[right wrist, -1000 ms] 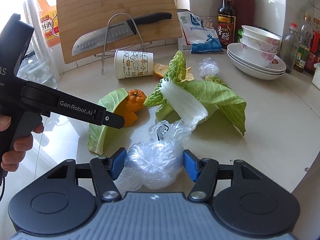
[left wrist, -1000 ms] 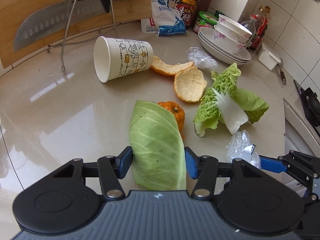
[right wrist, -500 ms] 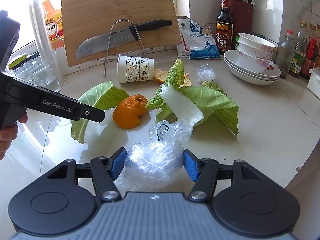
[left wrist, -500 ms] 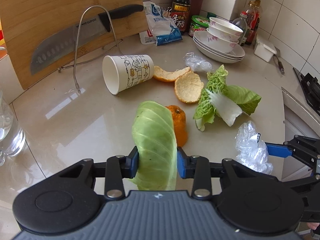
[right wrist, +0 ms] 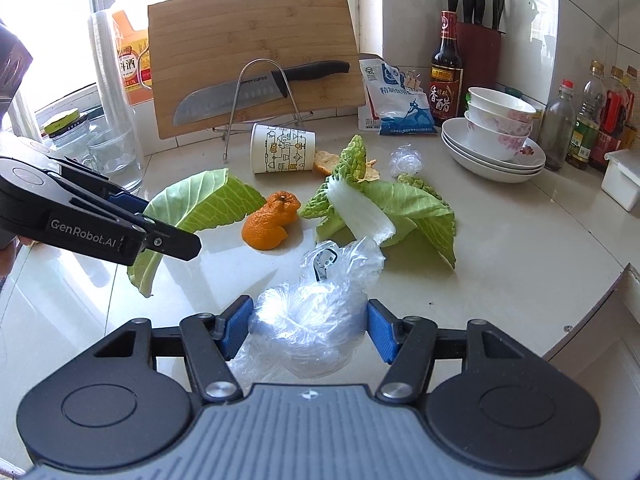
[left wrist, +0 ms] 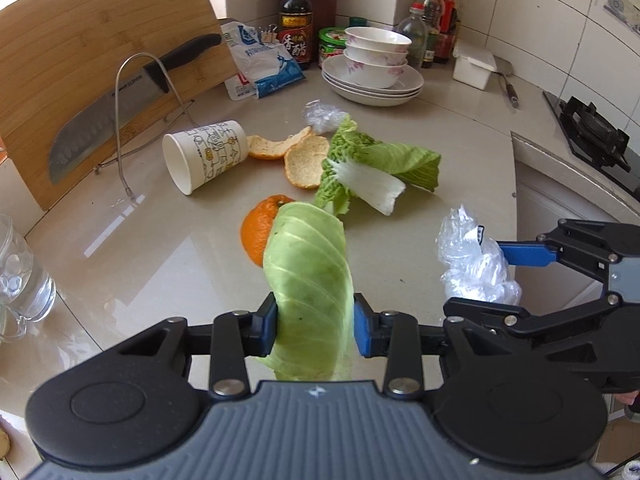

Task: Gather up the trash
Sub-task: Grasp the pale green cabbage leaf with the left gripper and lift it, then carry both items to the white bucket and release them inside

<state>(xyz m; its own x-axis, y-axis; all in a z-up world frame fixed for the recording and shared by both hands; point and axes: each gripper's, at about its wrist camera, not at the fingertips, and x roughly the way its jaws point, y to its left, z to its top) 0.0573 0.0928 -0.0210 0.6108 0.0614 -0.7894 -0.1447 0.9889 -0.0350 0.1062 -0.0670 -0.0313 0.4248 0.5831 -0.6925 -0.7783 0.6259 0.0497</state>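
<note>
Glossy beige countertop, white tiled wall, cutting board propped upright

Left tongs clamped narrow, right tongs clamped wider, both angled downward.

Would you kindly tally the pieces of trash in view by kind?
Green leaves: 2 (pale cabbage leaf, napa leaf bunch)
Orange peel pieces: 3
Crumpled clear plastic bags: 2
White printed paper cup: 1
Total: 8
</note>
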